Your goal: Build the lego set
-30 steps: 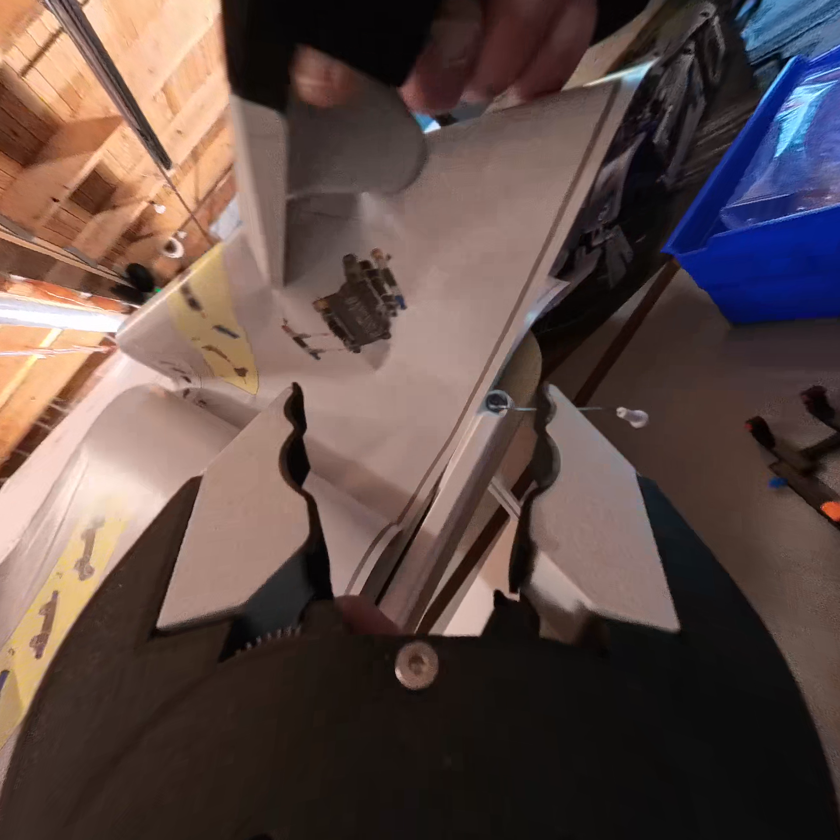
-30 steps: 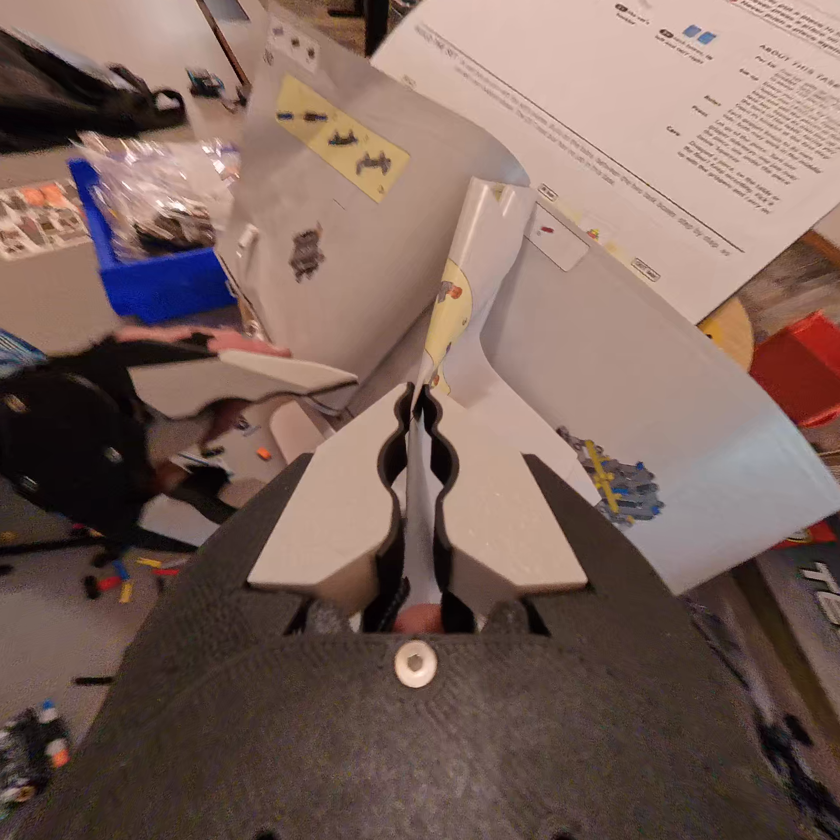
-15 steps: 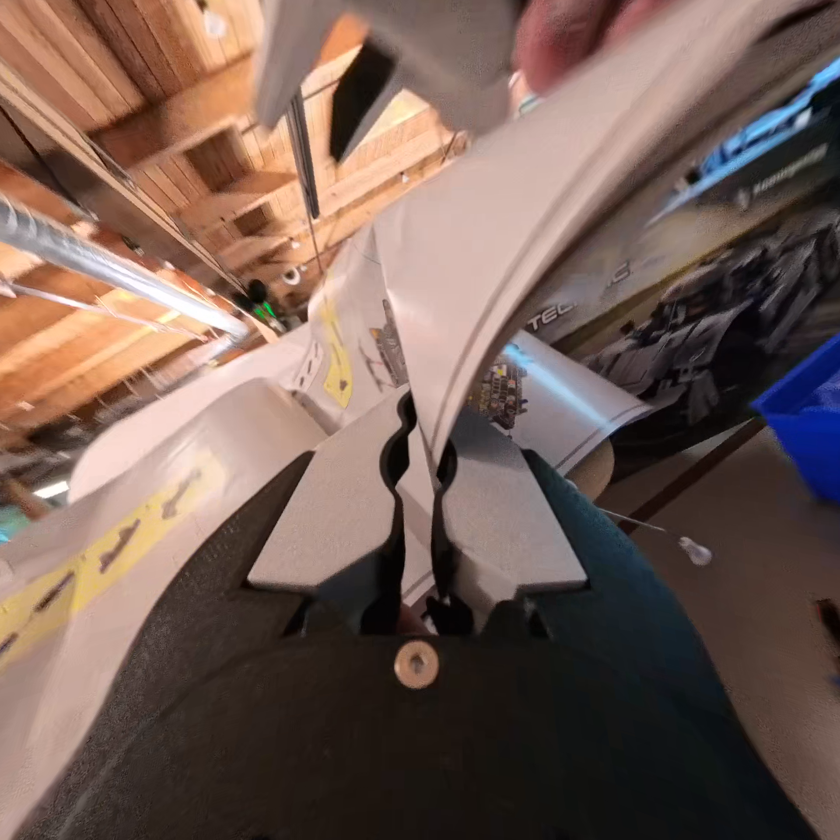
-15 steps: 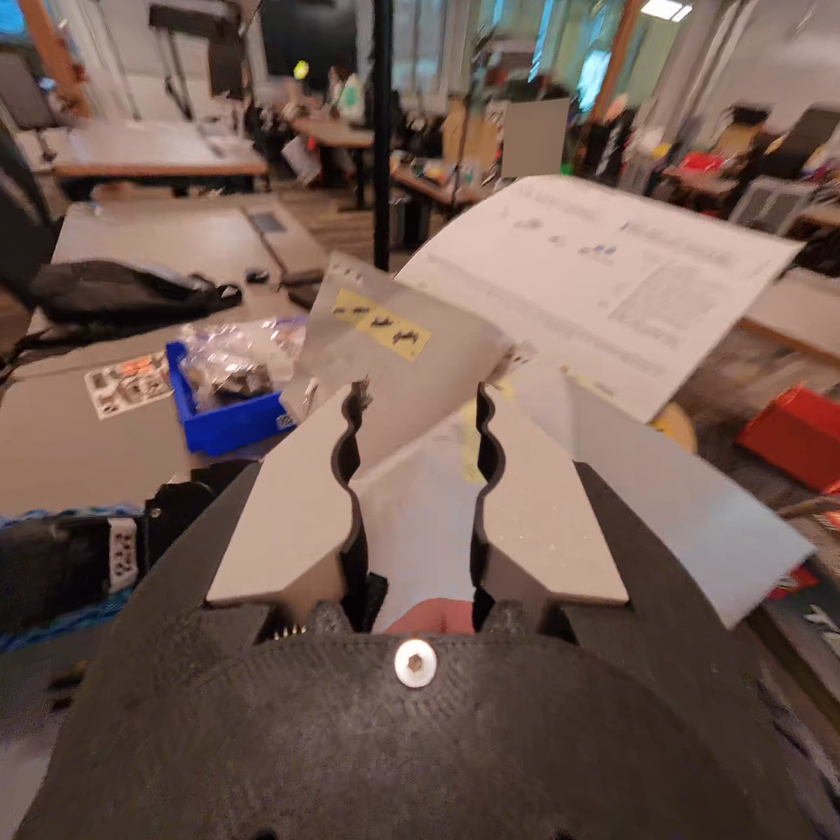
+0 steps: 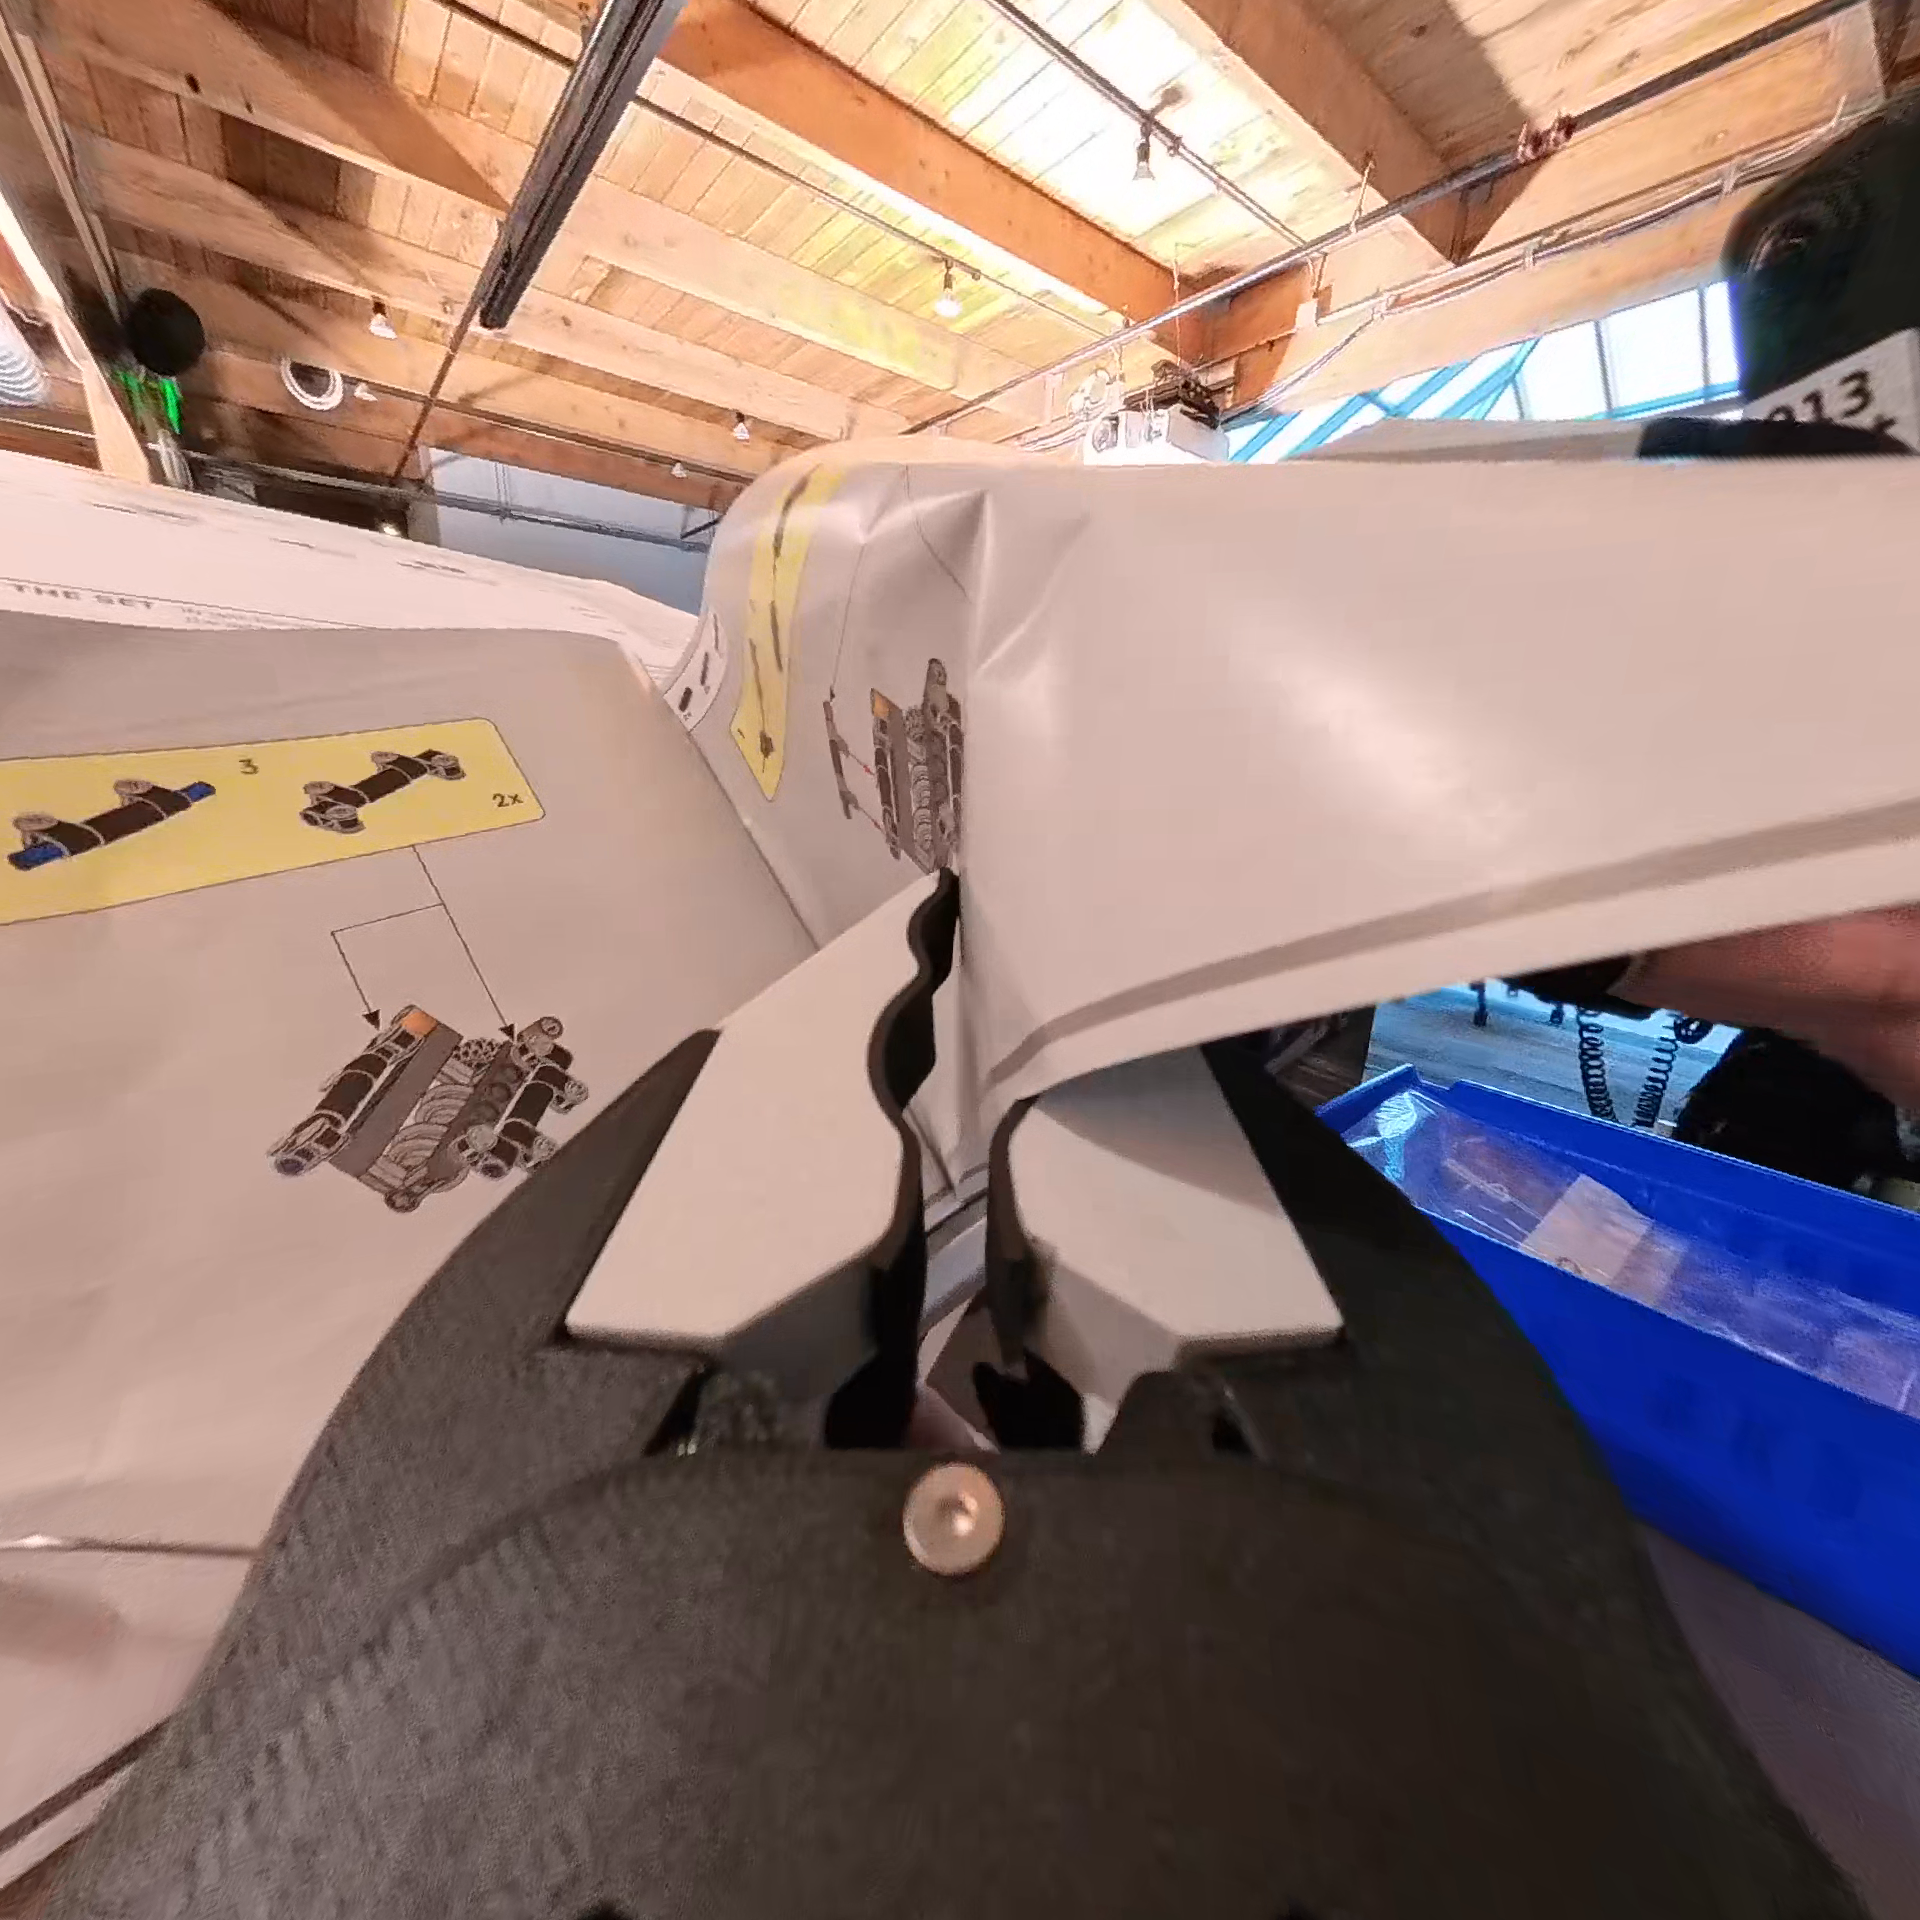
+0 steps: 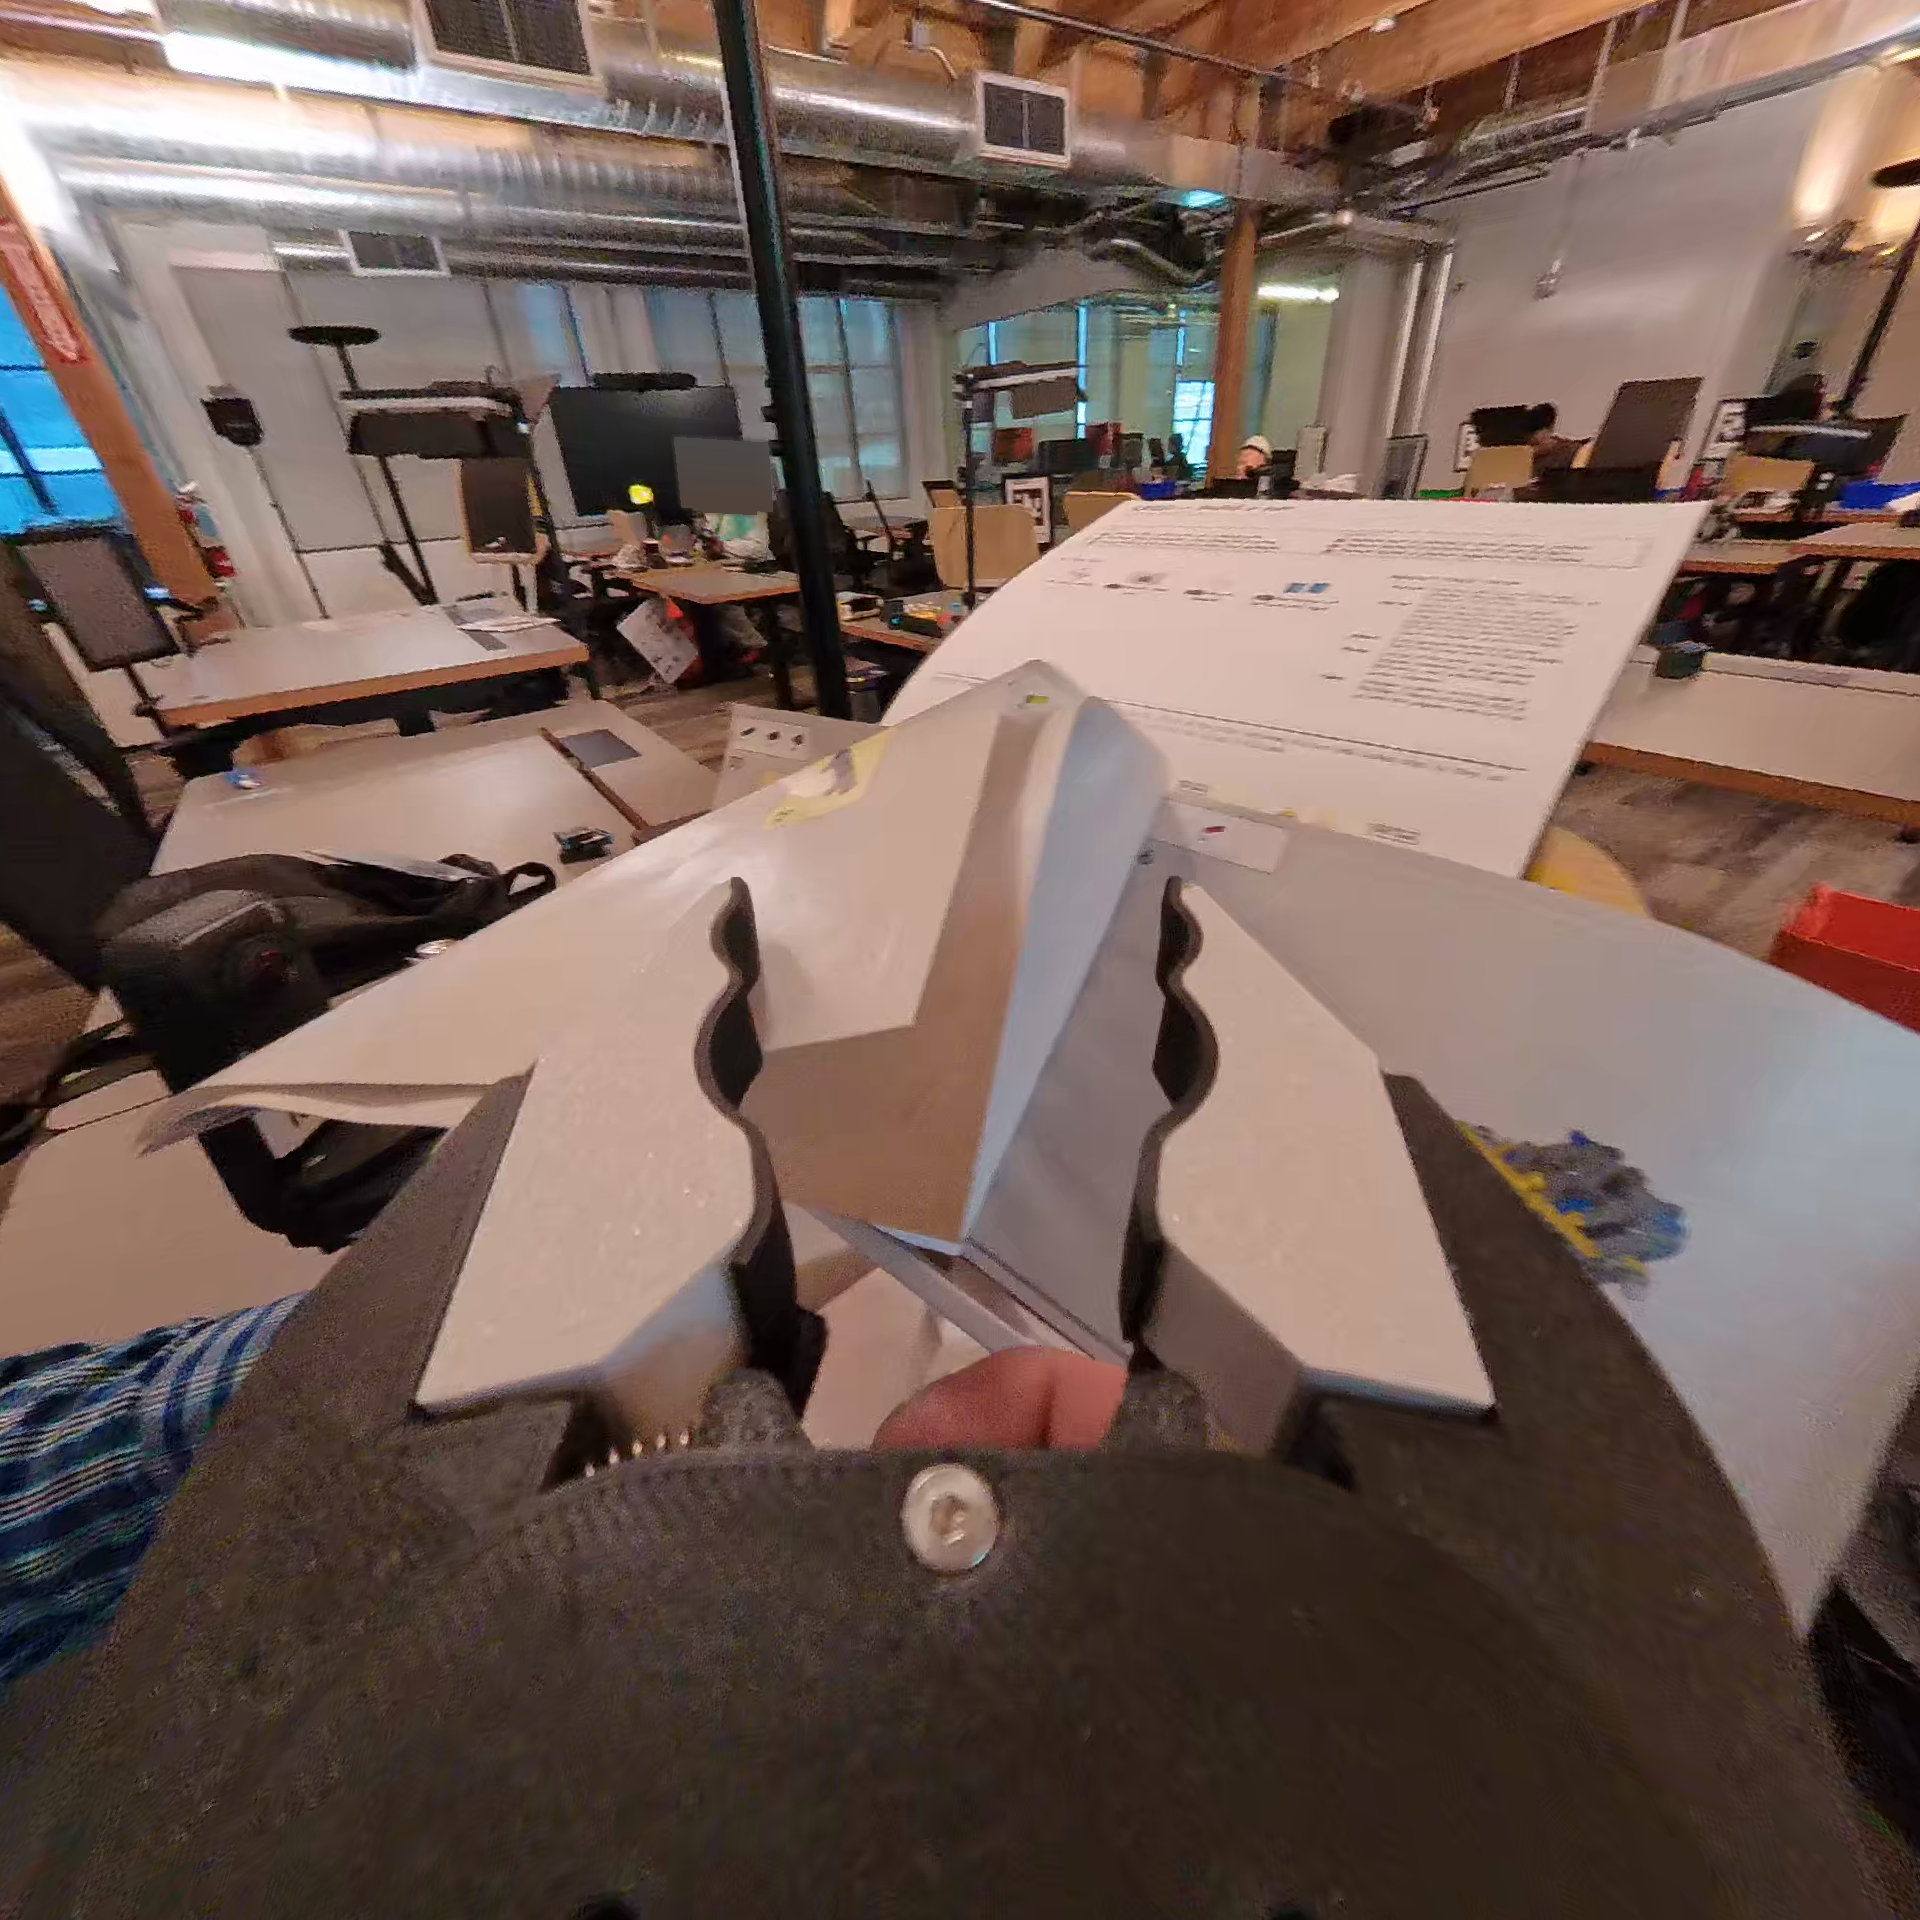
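The Lego instruction booklet (image 5: 1351,727) is lifted and its grey pages fan out. My left gripper (image 5: 961,997) is shut on the lower edge of one page, which bends off to the right. Another page (image 5: 312,987) with a yellow parts box lies open at left. In the right wrist view my right gripper (image 6: 951,935) is open. A folded part of the booklet (image 6: 883,935) sits loosely between its fingers (image 6: 623,1143) without being pinched. No loose Lego parts show in either view.
A blue bin (image 5: 1662,1351) with clear bags stands at the right of the left gripper. A large white printed sheet (image 6: 1351,644) curves up behind the booklet. A black bag (image 6: 364,883) lies on the table at left, a red box (image 6: 1849,945) at right. Some 11 cm of space lies between my two pairs of fingers.
My left gripper has shut on a booklet page. My right gripper, which pinched a page a second ago, has opened. Both views have tilted upward.
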`<move>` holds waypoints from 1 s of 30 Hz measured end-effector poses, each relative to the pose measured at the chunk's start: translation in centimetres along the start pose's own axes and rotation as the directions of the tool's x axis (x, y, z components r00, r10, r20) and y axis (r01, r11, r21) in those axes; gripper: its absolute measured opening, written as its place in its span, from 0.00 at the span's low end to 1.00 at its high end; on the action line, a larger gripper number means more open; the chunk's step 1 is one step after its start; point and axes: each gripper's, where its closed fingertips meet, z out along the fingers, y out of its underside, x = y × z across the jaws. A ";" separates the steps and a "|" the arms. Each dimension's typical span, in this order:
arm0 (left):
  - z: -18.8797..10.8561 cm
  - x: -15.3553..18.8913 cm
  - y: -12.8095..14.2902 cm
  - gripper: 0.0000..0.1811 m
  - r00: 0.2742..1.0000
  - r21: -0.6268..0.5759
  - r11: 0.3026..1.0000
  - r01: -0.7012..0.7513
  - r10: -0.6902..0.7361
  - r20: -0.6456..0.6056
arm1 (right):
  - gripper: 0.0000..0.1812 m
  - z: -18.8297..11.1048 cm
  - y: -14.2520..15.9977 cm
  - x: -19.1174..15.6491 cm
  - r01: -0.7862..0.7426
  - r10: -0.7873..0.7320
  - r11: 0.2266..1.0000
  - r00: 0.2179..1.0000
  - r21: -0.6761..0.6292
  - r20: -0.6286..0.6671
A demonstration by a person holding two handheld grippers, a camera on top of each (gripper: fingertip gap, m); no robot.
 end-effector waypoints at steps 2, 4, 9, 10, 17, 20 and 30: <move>-0.2 -0.1 -0.2 0.00 1.000 0.004 1.000 0.024 -0.024 -0.004 | 0.40 0.0 0.0 -1.2 -0.026 0.025 0.999 0.999 0.023 0.038; -0.4 -0.1 -0.2 0.00 0.998 0.004 0.998 0.055 -0.055 -0.016 | 0.39 -0.6 -0.4 -1.9 -0.084 0.078 0.994 0.994 0.076 0.074; -0.7 -0.5 -0.3 0.00 0.991 0.006 0.992 0.128 -0.128 -0.033 | 0.38 -3.1 0.0 -1.5 -0.217 0.196 0.962 0.972 0.164 0.133; -0.7 -0.4 -0.3 0.00 0.990 0.006 0.991 0.137 -0.136 -0.039 | 0.37 -3.5 0.3 -1.2 -0.235 0.216 0.956 0.969 0.172 0.123; -0.6 0.0 -0.2 0.00 0.990 0.000 0.990 0.138 -0.138 -0.043 | 0.30 -3.8 1.7 -1.6 -0.341 0.316 0.925 0.935 0.168 0.163; -0.6 0.0 -0.2 0.00 0.987 -0.002 0.988 0.155 -0.155 -0.045 | 0.18 -3.4 2.3 -1.5 -0.387 0.353 0.907 0.913 0.165 0.204; -0.5 -0.1 -0.1 0.00 0.982 -0.003 0.983 0.183 -0.183 -0.050 | 0.26 -3.8 3.4 -1.0 -0.499 0.441 0.843 0.856 0.203 0.270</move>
